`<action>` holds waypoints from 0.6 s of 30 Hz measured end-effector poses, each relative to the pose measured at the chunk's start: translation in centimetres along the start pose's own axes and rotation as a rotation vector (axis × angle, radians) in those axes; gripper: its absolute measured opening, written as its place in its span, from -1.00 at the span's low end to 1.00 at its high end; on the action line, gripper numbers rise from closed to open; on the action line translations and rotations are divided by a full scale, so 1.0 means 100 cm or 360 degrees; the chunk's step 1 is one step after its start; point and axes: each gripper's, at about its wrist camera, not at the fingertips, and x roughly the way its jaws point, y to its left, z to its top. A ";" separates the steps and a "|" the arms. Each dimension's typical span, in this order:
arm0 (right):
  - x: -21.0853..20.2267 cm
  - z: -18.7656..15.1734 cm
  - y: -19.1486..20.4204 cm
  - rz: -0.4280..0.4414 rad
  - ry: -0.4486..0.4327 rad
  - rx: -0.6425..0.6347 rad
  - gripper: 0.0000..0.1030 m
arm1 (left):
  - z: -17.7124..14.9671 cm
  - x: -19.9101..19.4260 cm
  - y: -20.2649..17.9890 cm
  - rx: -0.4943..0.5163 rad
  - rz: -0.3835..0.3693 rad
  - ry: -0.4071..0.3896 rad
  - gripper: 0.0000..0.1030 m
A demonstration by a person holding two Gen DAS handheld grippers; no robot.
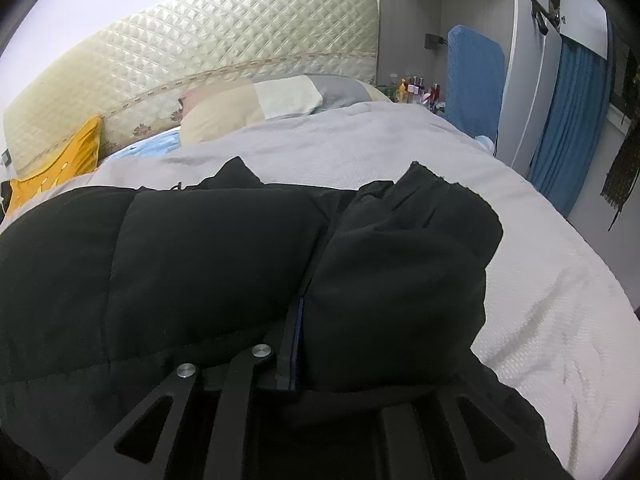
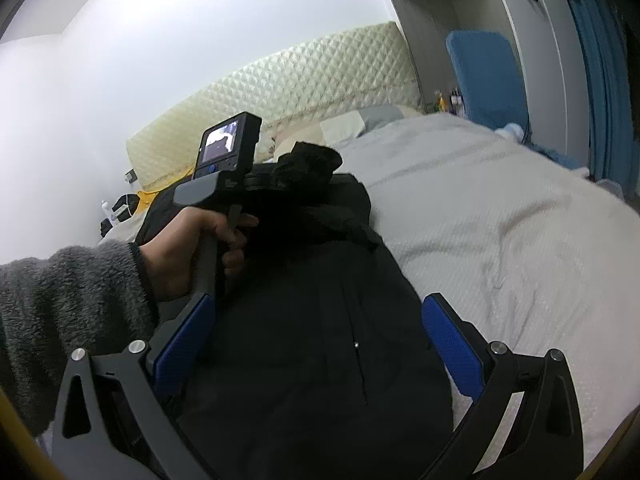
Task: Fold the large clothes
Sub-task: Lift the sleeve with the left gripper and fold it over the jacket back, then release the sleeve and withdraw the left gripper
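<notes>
Jacket: a black padded jacket (image 1: 208, 264) lay on the bed's pale cover (image 1: 540, 280), part-folded, one flap doubled over on top.
Handling: judged bulky, soft and springy; the shell looked slick, so folds would likely puff open.
Grip point: hem or folded edge, taking several layers at once.
Left claw (image 1: 298, 344): pinched narrow on a fold of the jacket.
Right claw (image 2: 316, 356): spread wide, holding nothing, blue pads (image 2: 450, 350) straddling the jacket's near end.
Containers: none; small bottles (image 1: 416, 90) stood beyond the bed, contents unclear.
</notes>
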 end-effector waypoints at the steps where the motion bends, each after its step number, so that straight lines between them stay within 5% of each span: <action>1: -0.001 0.000 0.000 -0.0007 -0.0008 -0.0006 1.00 | 0.000 -0.003 0.000 0.0000 0.0003 0.0007 -0.64; 3: -0.002 0.000 0.001 -0.0019 -0.0015 -0.0017 1.00 | -0.001 -0.010 -0.001 0.0005 -0.0005 0.0024 -0.34; 5: -0.001 0.000 0.001 -0.0033 -0.0015 -0.0028 1.00 | -0.003 -0.022 -0.004 0.0033 -0.0001 0.0013 0.18; 7: 0.000 0.000 0.001 -0.0045 -0.0013 -0.0039 1.00 | -0.004 -0.036 -0.007 0.0063 0.0004 -0.0019 0.42; 18: -0.011 0.005 0.005 -0.0053 -0.0096 -0.0077 1.00 | -0.007 -0.149 0.007 0.0034 -0.0018 -0.0249 0.46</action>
